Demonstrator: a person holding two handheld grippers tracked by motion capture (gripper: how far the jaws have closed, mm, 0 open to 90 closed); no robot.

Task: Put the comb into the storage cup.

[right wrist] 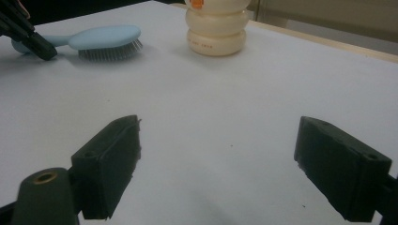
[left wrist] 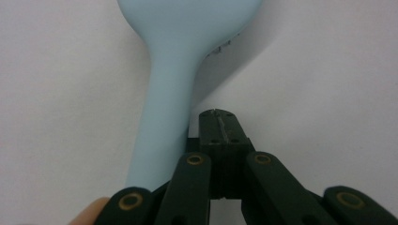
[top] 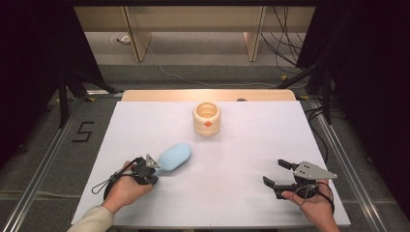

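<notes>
A light blue hairbrush [top: 175, 155] lies bristles down on the white board [top: 241, 145], left of centre. My left gripper [top: 154, 167] is shut with nothing between its jaws. In the left gripper view its closed tips [left wrist: 218, 121] rest just beside the brush handle [left wrist: 166, 122], which runs past them on the left. A cream ribbed cup [top: 207, 118] with an orange mark stands upright at the back centre. At the front right, my right gripper [top: 277, 173] is open above bare board [right wrist: 218, 154]. From there I see the brush [right wrist: 108, 37] and cup [right wrist: 216, 28] far off.
The board covers a wooden table whose far edge [top: 208, 94] shows behind the cup. Metal rails [top: 338, 150] run along both sides. Cables lie on the floor beyond, near wooden furniture legs. The other gripper's black tip [right wrist: 35, 43] sits by the brush handle.
</notes>
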